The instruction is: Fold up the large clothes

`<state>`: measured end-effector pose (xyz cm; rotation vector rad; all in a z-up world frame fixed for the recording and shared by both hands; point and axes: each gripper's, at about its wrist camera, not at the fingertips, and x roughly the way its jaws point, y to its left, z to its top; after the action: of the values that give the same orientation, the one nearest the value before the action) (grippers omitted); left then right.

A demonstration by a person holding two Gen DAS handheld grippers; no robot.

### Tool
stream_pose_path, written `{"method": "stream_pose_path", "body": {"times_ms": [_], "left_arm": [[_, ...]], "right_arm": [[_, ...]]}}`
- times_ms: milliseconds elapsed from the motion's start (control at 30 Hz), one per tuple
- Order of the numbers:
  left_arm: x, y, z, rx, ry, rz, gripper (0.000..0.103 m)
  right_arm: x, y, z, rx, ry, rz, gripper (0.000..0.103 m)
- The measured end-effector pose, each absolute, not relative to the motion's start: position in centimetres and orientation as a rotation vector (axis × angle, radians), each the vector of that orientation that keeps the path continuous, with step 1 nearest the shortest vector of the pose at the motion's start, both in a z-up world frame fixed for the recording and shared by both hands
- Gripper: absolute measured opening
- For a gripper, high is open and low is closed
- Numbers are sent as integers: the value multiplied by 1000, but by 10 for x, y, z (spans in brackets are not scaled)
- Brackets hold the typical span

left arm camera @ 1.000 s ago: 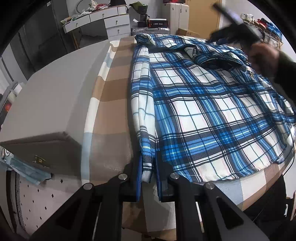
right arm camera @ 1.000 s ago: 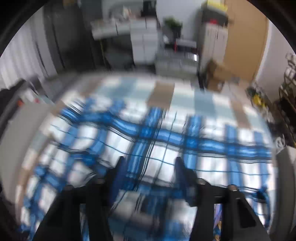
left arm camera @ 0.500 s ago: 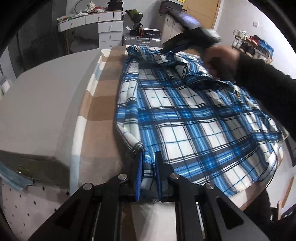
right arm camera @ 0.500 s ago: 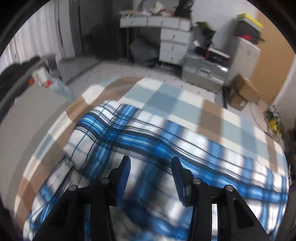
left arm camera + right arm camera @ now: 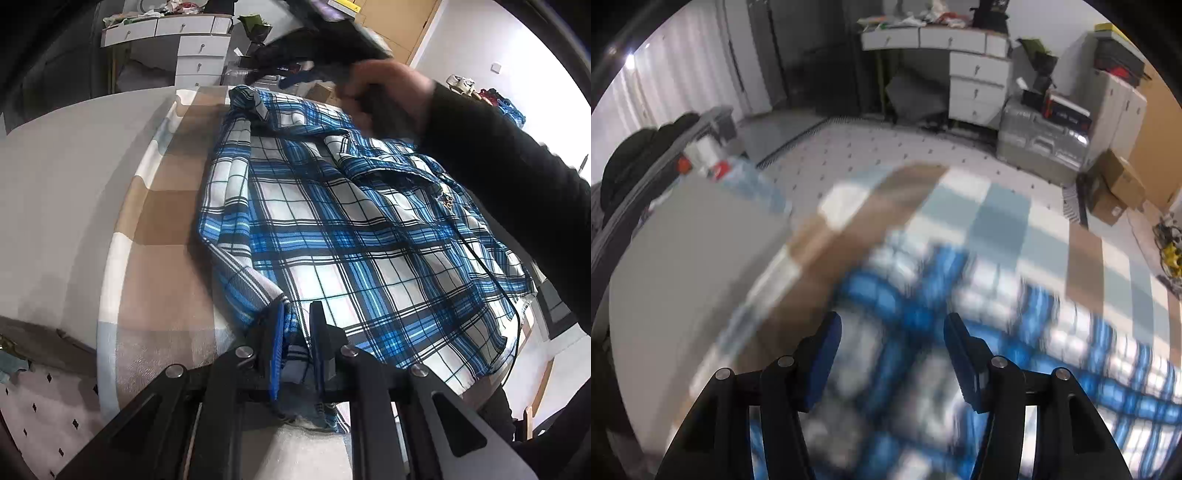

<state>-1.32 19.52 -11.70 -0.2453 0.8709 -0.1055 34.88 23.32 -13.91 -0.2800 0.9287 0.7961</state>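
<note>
Two grippers work the blue-and-white plaid shirt (image 5: 354, 229) spread on the checked tablecloth (image 5: 162, 206). Left gripper (image 5: 295, 332) stays clamped on the hem corner; right gripper (image 5: 892, 354), now shifted toward the collar, is opening with nothing between its jaws, likely readying a grab.

Left gripper (image 5: 297, 328): black frame, silver screws, blue pads. Right gripper (image 5: 892, 343): identical build. Sleeve (image 5: 509, 173): black, long.

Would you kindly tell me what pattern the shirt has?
Blue, white and black plaid shirt; clearest in the left wrist view.
</note>
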Motion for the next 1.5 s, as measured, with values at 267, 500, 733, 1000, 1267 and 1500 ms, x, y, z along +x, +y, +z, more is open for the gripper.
{"method": "stream_pose_path", "body": {"times_ms": [267, 500, 733, 1000, 1267, 1500], "left_arm": [[-20, 195, -123, -217, 911, -64, 9], [-14, 193, -123, -177, 927, -44, 10], [-12, 190, -123, -167, 953, 4, 10], [-8, 189, -124, -178, 992, 89, 10], [-13, 194, -118, -193, 1012, 131, 16], [-54, 210, -97, -306, 919, 147, 51]], "right_arm": [[317, 253, -187, -507, 911, 815, 49], [330, 96, -132, -300, 842, 727, 49], [427, -87, -154, -328, 931, 232, 58], [408, -165, -205, -276, 1067, 294, 51], [255, -244, -144, -182, 1012, 443, 66], [146, -258, -165, -314, 999, 411, 71]]}}
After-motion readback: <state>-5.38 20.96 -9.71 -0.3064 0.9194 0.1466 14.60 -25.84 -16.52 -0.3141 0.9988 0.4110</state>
